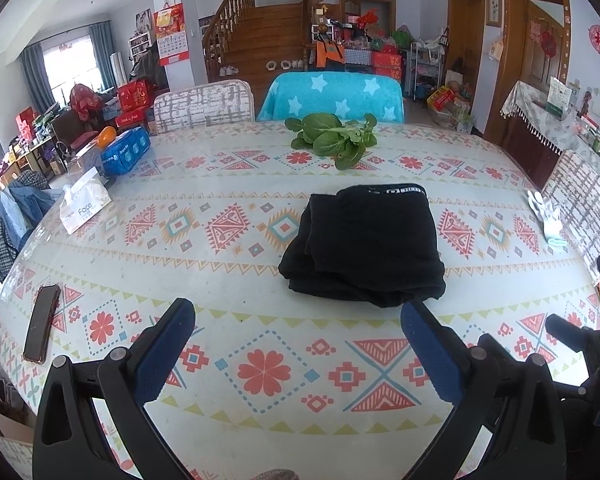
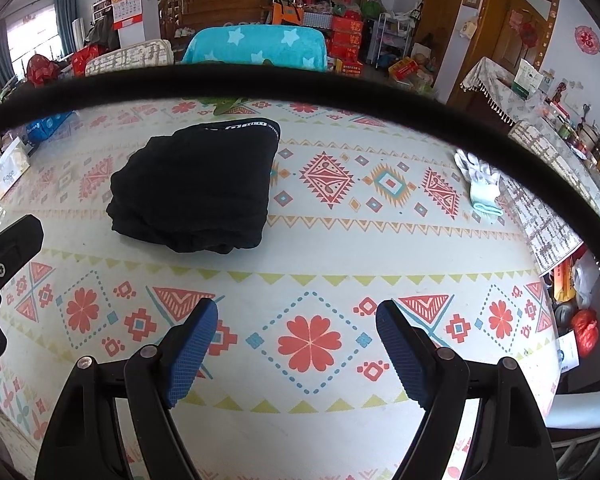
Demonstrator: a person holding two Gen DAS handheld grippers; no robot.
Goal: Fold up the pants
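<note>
The pants (image 1: 364,246) lie folded into a thick black stack on the patterned counter (image 1: 260,220), waistband on the far side. The left tongs (image 1: 298,346) hover just short of the stack's near edge, spread wide and holding nothing; their blue pads (image 1: 162,354) stand clear of the cloth. The right tongs (image 2: 296,350) hang over bare counter on the near right of the pants, also spread and empty. Beyond the pants lies a bunch of greens (image 1: 334,138). Well to the right of the pants rests a white glove (image 2: 482,186). To the far left of them sits a tissue box (image 1: 82,204), and nearer on that side a phone (image 1: 42,322) lies flat.
</note>
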